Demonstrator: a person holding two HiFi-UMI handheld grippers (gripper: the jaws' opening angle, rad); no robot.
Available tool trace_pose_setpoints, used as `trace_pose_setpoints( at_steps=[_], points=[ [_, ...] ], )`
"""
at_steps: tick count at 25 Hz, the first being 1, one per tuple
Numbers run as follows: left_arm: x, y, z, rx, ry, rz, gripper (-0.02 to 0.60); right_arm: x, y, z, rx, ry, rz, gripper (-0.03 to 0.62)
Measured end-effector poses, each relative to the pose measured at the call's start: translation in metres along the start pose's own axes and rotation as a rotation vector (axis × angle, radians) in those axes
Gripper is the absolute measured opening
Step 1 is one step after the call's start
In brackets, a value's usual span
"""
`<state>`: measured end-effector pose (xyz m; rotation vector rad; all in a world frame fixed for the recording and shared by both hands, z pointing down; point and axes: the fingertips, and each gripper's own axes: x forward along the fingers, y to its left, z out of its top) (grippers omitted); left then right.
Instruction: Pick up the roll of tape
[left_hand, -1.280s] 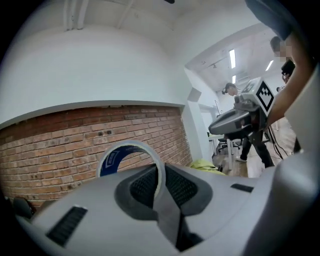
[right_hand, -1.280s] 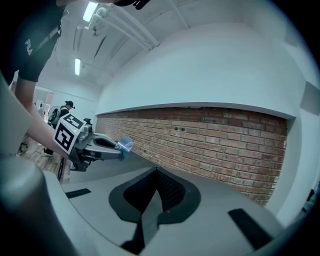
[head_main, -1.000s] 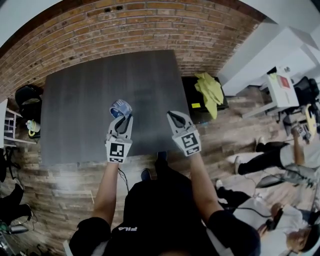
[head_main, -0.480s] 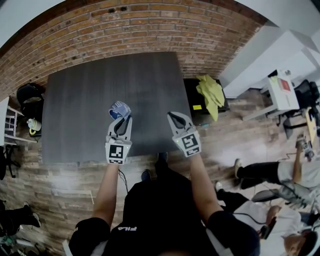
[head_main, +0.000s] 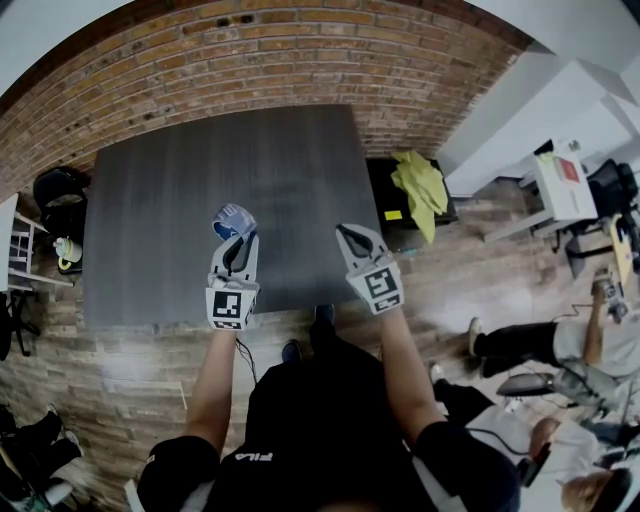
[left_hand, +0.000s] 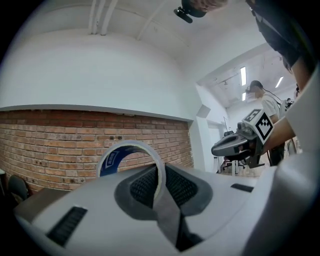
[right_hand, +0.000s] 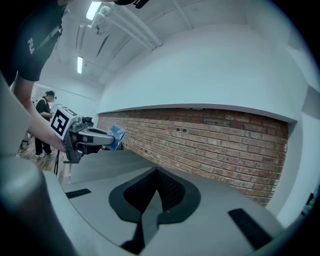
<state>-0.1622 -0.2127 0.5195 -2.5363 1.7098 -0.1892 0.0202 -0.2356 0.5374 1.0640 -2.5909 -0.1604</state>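
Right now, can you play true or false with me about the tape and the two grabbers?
1. The left gripper is shut on the roll of tape. True.
2. The roll of tape lies flat on the table. False: the left gripper holds it up above the table.
3. The right gripper holds a second roll. False: its jaws are together with nothing between them.
4. A brick wall stands behind the table. True.
5. The yellow cloth lies on the table. False: it lies on something dark beside the table.
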Motion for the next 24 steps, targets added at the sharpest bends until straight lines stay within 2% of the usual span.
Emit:
trace_pose_setpoints(
  at_steps=[24],
  points=[
    [0.0003,0.0003,-0.0057,-0.002,0.021,-0.011,0.044,-0.0007,0.0002,0.0070,-0.014,-0.001,0.003,0.005]
  ],
)
